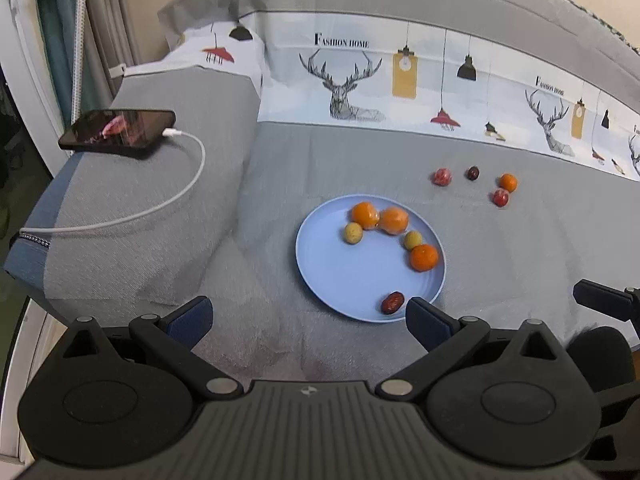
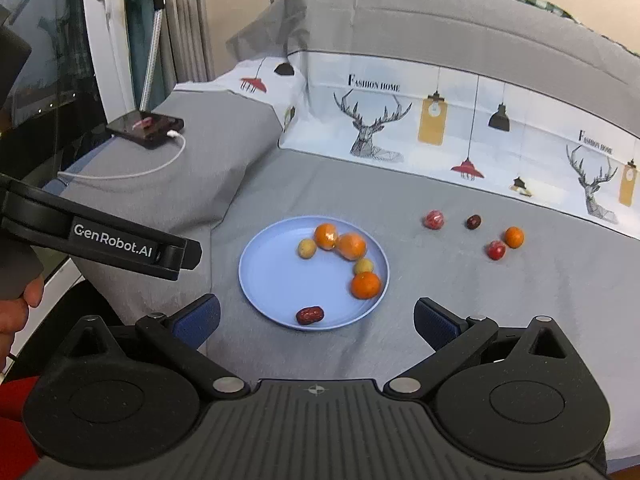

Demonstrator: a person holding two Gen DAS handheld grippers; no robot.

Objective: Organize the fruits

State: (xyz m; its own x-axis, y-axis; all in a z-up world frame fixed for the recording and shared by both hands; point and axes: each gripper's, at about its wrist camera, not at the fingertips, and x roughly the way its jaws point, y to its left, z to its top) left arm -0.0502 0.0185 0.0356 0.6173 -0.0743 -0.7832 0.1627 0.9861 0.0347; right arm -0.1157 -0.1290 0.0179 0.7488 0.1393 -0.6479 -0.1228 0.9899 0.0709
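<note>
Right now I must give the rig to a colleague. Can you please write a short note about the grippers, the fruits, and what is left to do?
Left gripper: jaws open, empty, near the plate's front edge.
Right gripper: jaws open, empty, also in front of the plate.
Blue plate on the grey bed cover holds six fruits: three oranges, two yellowish fruits and a red date.
Left to do: four fruits lie loose to the right of the plate: pink-red fruit, dark fruit, small orange, red fruit. They probably go on the plate.
</note>
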